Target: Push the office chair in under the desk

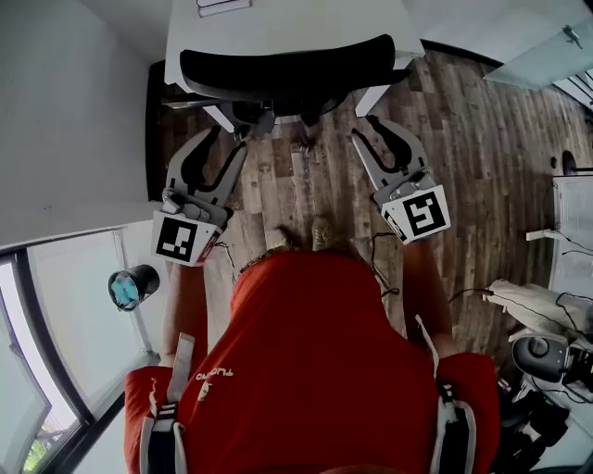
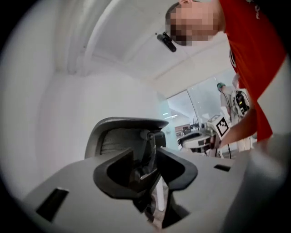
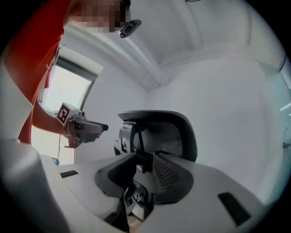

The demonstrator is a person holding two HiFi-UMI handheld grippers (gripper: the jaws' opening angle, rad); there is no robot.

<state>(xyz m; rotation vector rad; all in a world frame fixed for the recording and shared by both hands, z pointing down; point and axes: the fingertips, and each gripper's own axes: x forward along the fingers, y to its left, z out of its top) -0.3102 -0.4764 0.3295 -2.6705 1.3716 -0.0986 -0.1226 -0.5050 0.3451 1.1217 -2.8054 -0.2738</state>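
Black mesh-backed office chair (image 1: 287, 67) sits tucked against white desk (image 1: 287, 28), seat underneath. Left gripper (image 1: 232, 141) and right gripper (image 1: 369, 130): jaws slightly apart, pinching nothing, just behind the chair (push apparently complete).

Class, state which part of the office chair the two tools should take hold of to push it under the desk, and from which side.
Take the backrest at its two ends, left tool on the left, right tool on the right, coming from behind. It is broad, just ahead of both, and the desk lies straight beyond it, so the push should run true.
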